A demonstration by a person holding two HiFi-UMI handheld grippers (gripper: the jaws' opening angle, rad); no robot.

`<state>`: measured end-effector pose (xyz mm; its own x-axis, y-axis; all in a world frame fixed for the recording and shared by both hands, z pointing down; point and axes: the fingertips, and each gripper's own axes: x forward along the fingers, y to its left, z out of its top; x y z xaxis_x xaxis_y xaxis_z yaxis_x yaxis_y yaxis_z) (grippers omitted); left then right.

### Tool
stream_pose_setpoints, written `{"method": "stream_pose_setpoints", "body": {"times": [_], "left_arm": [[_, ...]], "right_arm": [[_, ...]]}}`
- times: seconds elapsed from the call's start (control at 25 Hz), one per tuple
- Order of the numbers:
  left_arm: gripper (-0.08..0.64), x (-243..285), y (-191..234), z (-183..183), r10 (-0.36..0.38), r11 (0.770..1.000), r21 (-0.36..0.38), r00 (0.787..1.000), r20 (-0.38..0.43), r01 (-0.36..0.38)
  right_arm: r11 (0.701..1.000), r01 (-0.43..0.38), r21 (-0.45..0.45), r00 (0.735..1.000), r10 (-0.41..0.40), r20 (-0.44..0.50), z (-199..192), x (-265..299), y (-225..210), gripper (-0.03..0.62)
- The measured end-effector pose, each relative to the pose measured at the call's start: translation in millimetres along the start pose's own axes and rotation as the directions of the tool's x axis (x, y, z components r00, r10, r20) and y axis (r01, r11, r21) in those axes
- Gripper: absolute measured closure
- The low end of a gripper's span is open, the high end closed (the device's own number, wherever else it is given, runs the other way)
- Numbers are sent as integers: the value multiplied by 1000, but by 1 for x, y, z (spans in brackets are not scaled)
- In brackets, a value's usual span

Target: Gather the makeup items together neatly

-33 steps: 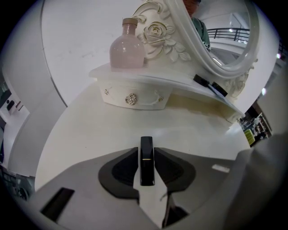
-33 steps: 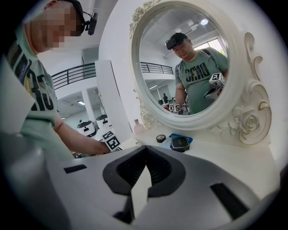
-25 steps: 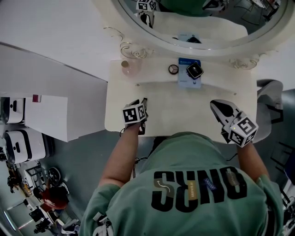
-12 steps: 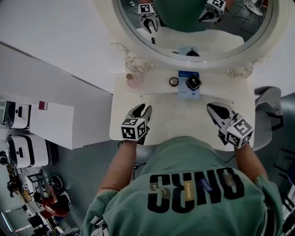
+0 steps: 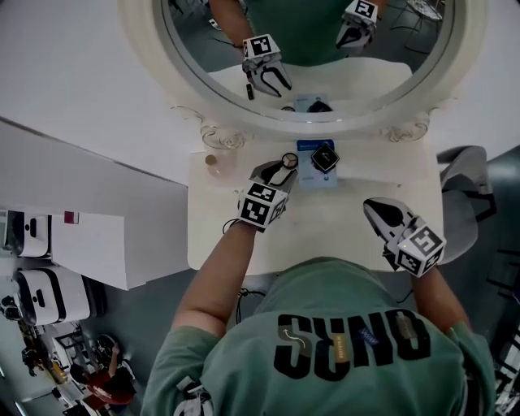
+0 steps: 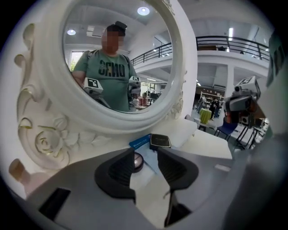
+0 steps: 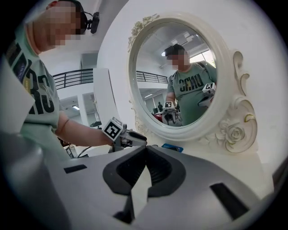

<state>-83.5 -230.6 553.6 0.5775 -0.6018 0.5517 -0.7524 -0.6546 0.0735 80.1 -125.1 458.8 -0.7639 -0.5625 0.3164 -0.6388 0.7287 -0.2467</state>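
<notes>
- The left gripper (image 5: 280, 167) hovers at the head view's centre with its jaws apart and empty. A small round pink-lidded compact (image 6: 137, 161) lies on the white tabletop (image 5: 341, 236) just beyond them.
- A black square compact (image 5: 324, 157) rests on a flat blue box (image 5: 309, 178) just right of it.
- The right gripper (image 7: 145, 149), lower right, has its jaws pressed together, gripping nothing.

- Head view: subdued, even overhead light with muted colour. The pale table (image 5: 325, 231) shows no glare and carries only faint, soft-edged shadows.
- Left gripper view: heavy wide-angle bending and black corners. Two ceiling lamps (image 6: 143, 11) reflected in the mirror (image 6: 117, 58) burn out white.
- Right gripper view: the same curved edges and dark corners. The white wall (image 7: 252, 40) reads bright.
- Both gripper views: the foreground nearest the lens is soft, the distance sharper.
</notes>
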Motion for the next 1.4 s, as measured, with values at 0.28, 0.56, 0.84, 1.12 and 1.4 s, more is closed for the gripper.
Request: {"method": "stream_pose_setpoints", "body": {"times": [0.28,0.56,0.84,1.12,1.4], "left_arm": [[294,52,20,-10,16,1000,26,990,-140,-13],[284,71,28,-36,5,999,-45,972,-234,-16],[327,66,27,-32,16,996,-80,983,-184,-31],[327,15,11,-23,67,991,-113,994,-89,-77],[327,-30,-30,-98,117,965,-223,988,-96,-136]], "right_arm": [[997,72,39,997,-72,-8,-16,-28,-20,598],[992,106,67,994,-105,-11,-23,-40,-32,598],[996,81,37,997,-81,10,-10,-30,-33,598],[999,-3,-37,1000,4,16,14,-2,-24,598],[989,-119,-90,993,118,-22,20,36,0,598]]}}
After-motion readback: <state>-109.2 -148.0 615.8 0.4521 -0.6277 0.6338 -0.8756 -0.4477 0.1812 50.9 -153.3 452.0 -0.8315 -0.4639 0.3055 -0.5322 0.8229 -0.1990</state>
